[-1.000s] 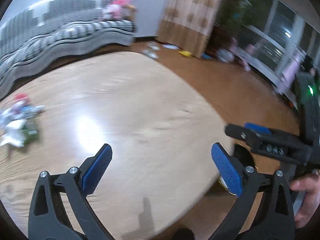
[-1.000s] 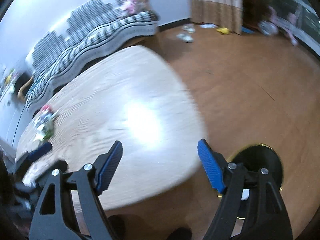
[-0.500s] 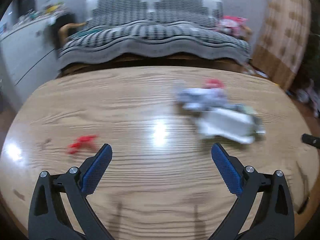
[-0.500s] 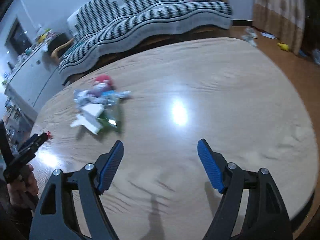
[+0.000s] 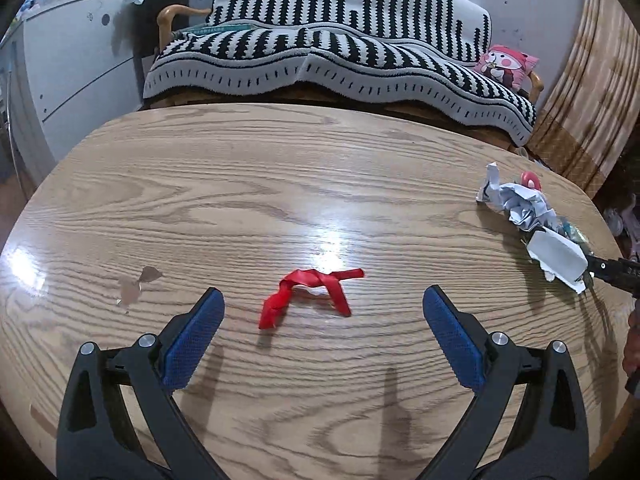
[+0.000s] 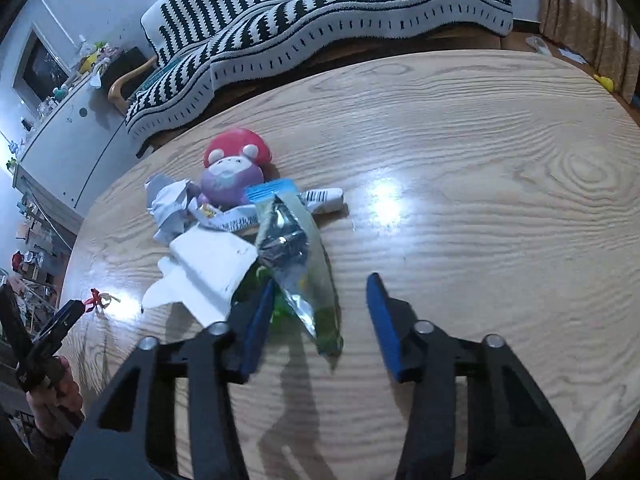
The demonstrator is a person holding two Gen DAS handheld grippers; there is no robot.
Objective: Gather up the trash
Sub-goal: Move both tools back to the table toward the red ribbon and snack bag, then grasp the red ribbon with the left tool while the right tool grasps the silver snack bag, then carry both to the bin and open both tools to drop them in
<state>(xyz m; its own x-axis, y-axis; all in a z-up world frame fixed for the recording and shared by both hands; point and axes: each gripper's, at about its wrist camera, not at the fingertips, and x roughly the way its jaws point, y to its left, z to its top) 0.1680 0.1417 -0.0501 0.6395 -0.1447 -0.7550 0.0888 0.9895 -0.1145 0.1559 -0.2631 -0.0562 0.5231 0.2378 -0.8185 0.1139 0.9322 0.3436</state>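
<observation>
Right wrist: jaws closing around perhaps-untouched green wrapper (image 6: 316, 280).

Left gripper (image 5: 322, 334) angled downward, blue pads (image 5: 191, 342) spread wide, nothing between them. Right gripper (image 6: 318, 320) also tilted downward, jaws closing, a gap remaining between the pads (image 6: 382, 326). Left hand (image 6: 60, 394) wrapped around its black handle at the frame's lower left edge. Possibly the right hand (image 5: 632, 344) at the far edge, too cropped to confirm.
</observation>
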